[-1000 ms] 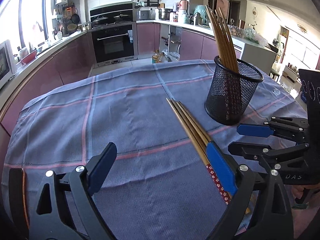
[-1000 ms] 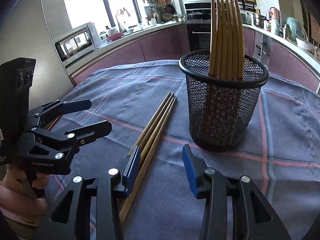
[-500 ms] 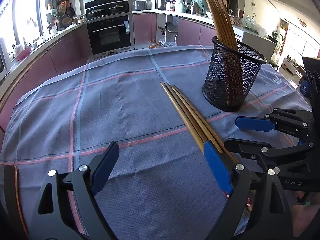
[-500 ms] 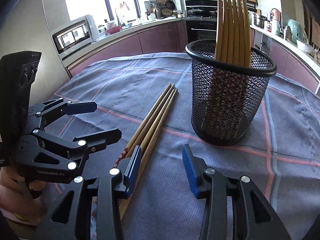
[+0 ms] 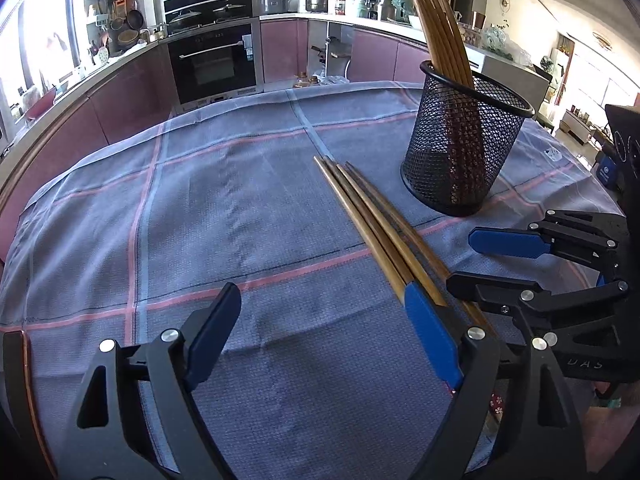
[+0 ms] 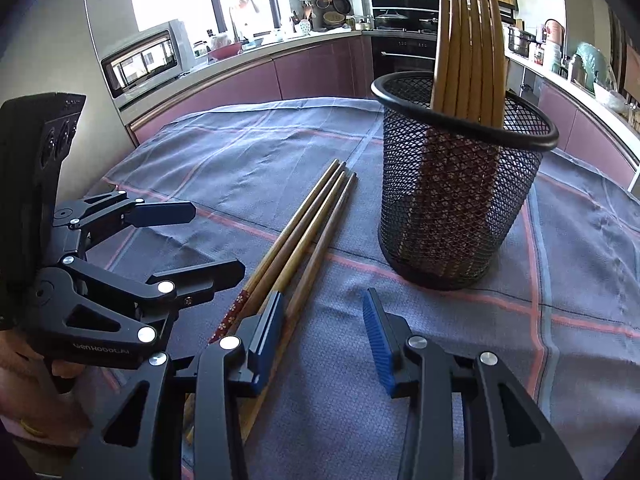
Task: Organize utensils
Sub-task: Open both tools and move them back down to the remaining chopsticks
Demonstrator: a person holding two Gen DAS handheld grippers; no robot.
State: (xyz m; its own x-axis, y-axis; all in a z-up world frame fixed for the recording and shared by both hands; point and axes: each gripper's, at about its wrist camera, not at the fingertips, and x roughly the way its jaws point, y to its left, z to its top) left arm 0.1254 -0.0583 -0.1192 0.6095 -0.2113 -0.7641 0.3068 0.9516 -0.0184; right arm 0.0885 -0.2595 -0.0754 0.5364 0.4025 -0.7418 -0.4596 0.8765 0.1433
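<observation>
Several wooden chopsticks (image 5: 372, 224) (image 6: 304, 232) lie side by side on the blue checked cloth. Their patterned handle ends point toward both grippers. A black mesh holder (image 5: 460, 160) (image 6: 448, 200) stands upright beside them with several more chopsticks (image 5: 436, 20) (image 6: 468, 40) in it. My left gripper (image 5: 320, 296) (image 6: 208, 240) is wide, its jaws closing slowly over bare cloth; its right finger lies over the chopsticks' handle ends. My right gripper (image 6: 322, 300) (image 5: 480, 264) stands open and holds nothing. Its left finger rests over the handle ends, and the outermost chopstick runs just inside it.
The cloth (image 5: 200, 200) covers a round table whose edge drops away at the far side. Kitchen counters and an oven (image 5: 216, 64) stand beyond it. A hand (image 6: 24, 380) holds the left gripper's handle at the lower left of the right wrist view.
The left jaws have narrowed a little. Both views have shifted slightly, so the chopsticks look nearer the fingertips. The chopsticks and the holder have not moved.
</observation>
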